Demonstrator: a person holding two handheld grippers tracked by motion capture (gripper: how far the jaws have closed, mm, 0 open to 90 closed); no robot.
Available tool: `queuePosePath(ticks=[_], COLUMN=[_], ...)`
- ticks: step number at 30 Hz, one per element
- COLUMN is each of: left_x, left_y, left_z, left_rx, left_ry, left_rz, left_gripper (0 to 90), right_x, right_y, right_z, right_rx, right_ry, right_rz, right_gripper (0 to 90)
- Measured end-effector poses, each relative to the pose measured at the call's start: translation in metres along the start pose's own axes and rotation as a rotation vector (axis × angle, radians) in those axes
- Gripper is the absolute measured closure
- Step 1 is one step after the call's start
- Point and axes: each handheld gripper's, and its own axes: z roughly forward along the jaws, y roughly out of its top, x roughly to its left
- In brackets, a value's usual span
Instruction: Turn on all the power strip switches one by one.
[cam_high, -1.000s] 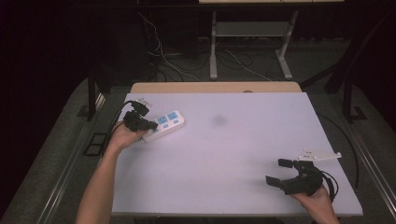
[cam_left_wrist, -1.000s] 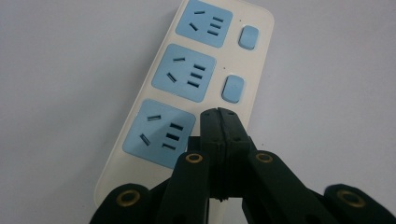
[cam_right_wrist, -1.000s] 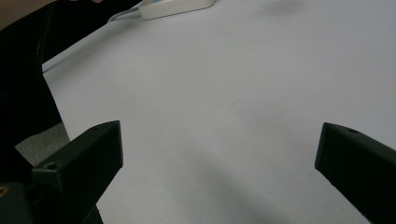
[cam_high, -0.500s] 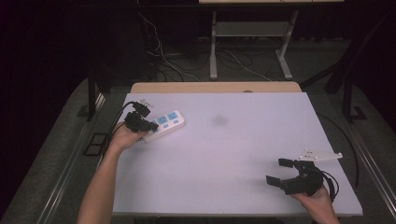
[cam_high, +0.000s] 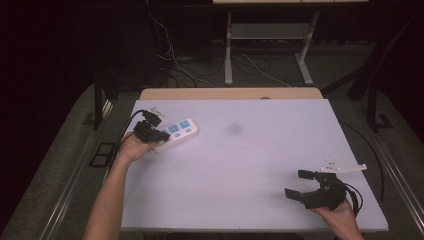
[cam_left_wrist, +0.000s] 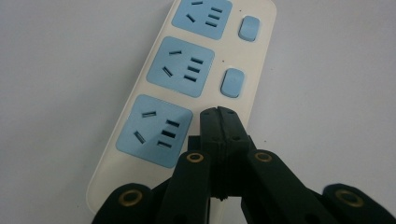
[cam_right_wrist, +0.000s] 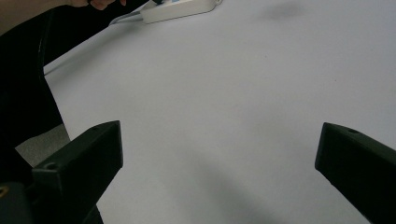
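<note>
The white power strip (cam_high: 175, 132) lies flat at the worktop's (cam_high: 240, 165) far left; the left tool (cam_left_wrist: 218, 122), jaws pressed together and gripping nothing, sits over its near switch. It looks rigid, light and smooth, likely to slide, so take it across its narrow sides; the right tool (cam_high: 304, 185) hovers wide open, well apart

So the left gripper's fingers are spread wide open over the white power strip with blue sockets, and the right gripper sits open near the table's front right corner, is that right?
Not quite. The left gripper has its fingers pressed shut, tips over the white power strip with blue sockets beside the nearest socket, as the left gripper view shows. The rest holds: the right gripper sits open near the front right corner of the white table.
</note>
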Motion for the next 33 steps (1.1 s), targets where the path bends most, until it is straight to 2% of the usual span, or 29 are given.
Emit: queuePosePath(ticks=[4, 9, 12, 19, 33], left_x=[0.0019, -0.0004, -0.0005, -0.0028, -0.0014], left_y=[-0.0009, -0.0016, -0.0011, 0.0011, 0.0033], left_z=[0.0004, 0.0020, 0.0041, 0.0044, 0.0017], left_rx=[-0.005, -0.006, -0.014, -0.006, -0.013], left_ry=[-0.013, 0.002, -0.011, 0.009, 0.007], left_rz=[-0.029, -0.028, -0.043, -0.027, -0.043], left_gripper=[90.0, 90.0, 90.0, 90.0, 89.8], right_x=[0.0005, 0.0003, 0.0007, 0.0008, -0.0007], right_y=[0.0003, 0.0004, 0.0005, 0.0005, 0.0005], right_z=[-0.0005, -0.0006, 0.0002, -0.0003, 0.0003], right_rx=[-0.002, -0.004, -0.003, -0.005, -0.004], right_ry=[0.002, 0.002, 0.002, 0.001, -0.001], right_rz=[-0.005, -0.006, -0.009, -0.007, -0.003], right_gripper=[0.7, 0.7, 0.7, 0.7, 0.7])
